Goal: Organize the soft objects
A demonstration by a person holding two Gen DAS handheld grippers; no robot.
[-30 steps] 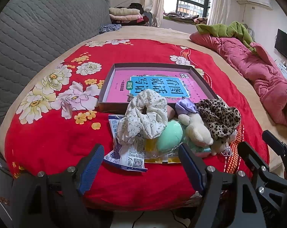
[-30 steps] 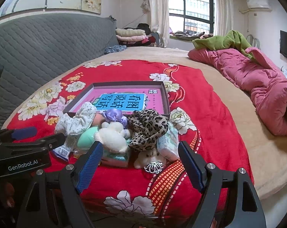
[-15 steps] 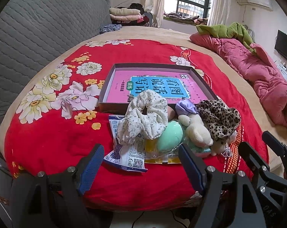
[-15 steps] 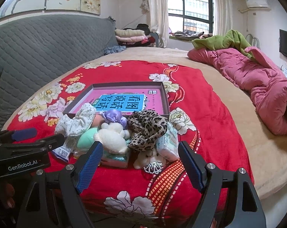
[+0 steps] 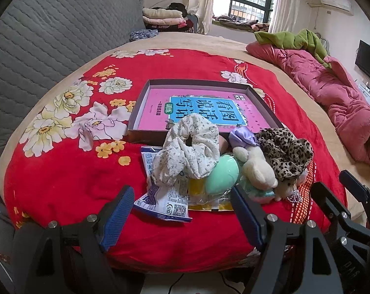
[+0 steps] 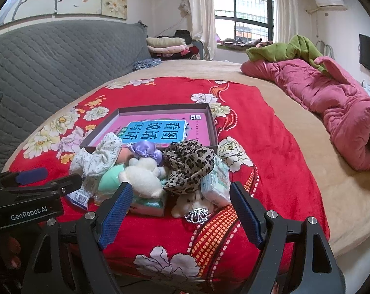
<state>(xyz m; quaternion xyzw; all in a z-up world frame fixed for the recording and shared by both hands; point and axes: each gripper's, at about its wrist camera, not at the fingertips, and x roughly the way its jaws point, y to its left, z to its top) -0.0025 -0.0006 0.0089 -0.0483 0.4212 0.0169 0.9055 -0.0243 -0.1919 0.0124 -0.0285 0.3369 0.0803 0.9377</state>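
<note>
Nearest the camera, the left tool point(image 5: 182, 210) hangs with its blue-padded jaws spread wide and nothing between them, off the near edge of the bed; the right tool point(image 6: 181, 210) hangs the same way, wide and empty, and shows at 4 o'clock in the left wrist view. Just past the jaws, the soft things lie heaped together on the red flowered blanket point(image 5: 70, 178). At the near side of the heap a printed packet point(image 5: 165, 201) lies flat, and a white flowered scrunchie point(image 5: 187, 152) is draped over its far end. At 3 o'clock from the scrunchie sits a mint green sponge point(image 5: 221, 176), then a cream plush toy point(image 5: 256, 169), with a purple scrunchie point(image 5: 242, 136) at its 12 o'clock. A leopard scrunchie point(image 6: 188, 165) lies over the right end of the heap, touching a tissue pack point(image 6: 216, 183) at its 4 o'clock. Beyond the heap, touching it, a shallow box point(image 5: 199, 83) holds a pink book point(image 5: 204, 107). Farther at 2 o'clock lies a pink quilt point(image 6: 331, 98).
</note>
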